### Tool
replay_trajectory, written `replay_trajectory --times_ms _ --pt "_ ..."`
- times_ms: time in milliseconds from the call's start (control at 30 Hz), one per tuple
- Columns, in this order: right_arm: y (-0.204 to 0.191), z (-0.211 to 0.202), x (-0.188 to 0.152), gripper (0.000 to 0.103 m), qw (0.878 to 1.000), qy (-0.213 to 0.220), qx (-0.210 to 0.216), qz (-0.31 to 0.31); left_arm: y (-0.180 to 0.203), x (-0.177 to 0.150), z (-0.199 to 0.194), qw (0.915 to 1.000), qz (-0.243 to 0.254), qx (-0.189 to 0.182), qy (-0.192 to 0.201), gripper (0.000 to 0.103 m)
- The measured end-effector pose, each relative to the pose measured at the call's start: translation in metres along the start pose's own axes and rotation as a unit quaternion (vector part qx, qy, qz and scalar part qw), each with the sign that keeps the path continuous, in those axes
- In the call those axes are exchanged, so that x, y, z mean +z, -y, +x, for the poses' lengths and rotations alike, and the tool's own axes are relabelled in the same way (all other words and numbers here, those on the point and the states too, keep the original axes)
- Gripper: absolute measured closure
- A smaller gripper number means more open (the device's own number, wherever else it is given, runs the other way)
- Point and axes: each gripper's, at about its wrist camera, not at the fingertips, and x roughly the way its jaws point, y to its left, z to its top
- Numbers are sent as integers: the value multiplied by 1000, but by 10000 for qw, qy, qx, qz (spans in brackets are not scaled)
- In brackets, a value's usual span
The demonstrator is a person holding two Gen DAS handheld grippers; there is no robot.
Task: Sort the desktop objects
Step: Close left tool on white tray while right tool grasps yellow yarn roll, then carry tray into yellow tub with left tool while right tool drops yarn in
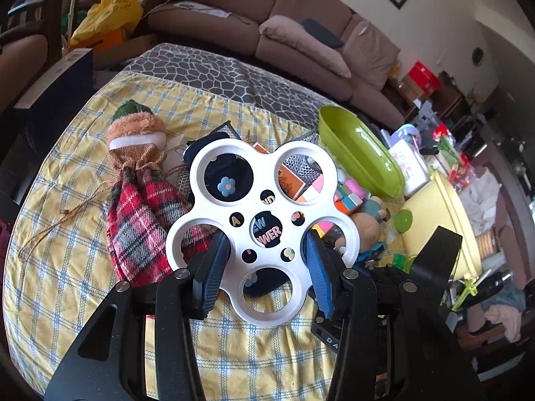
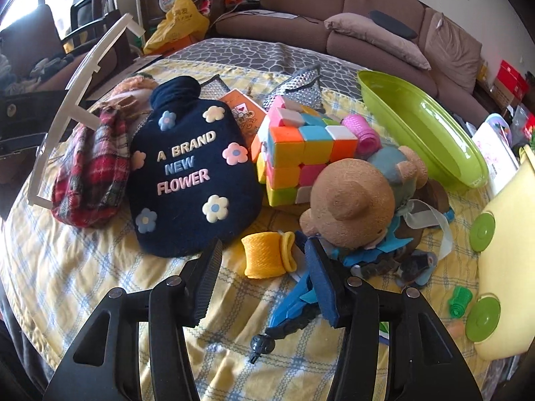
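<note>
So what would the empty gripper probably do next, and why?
Probably ease down and shut on the yellow mesh roll. The right gripper is open, holds nothing, and the roll lies loose on the checked cloth just ahead between its fingers. The left gripper is busy holding the white flower-shaped tray.

A yellow cloth [image 2: 100, 284] with blue-and-white checks covered the table. A navy pouch [image 2: 194, 173] bore pastel flowers and lettering. The cube [image 2: 301, 153] was pink, orange, yellow, blue and white. The plaid bag [image 2: 90, 173] was red, the tray [image 2: 421, 127] lime green, the holder [image 1: 264, 230] white.
</note>
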Motion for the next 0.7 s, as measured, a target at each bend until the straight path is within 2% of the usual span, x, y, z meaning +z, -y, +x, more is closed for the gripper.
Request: replay_trajectory --times_ms 67,133,167,200,333,500,700 --pt "-13 8 -1 51 9996 -94 -97 -230 -1 0 0 10000 -24 -5 -6 59" --pt "-25 16 -4 54 9973 -175 -432 -568 -2 1 0 10000 -58 -10 -6 59" --pt "-27 18 -5 58 9965 -175 -505 -650 -3 1 1 10000 -76 -21 -7 59" --pt "-26 19 -6 72 9964 -197 -518 -635 -4 1 1 9999 -96 -42 -7 59" --pt "-3 12 -5 75 9998 -142 -88 -107 -3 3 2 9999 -114 -65 -10 59" --pt "14 -11 -2 75 9987 196 365 313 4 3 4 9999 -95 -105 -7 59" --pt "33 -49 2 75 9941 749 480 615 17 1 6 9999 10 -154 10 59"
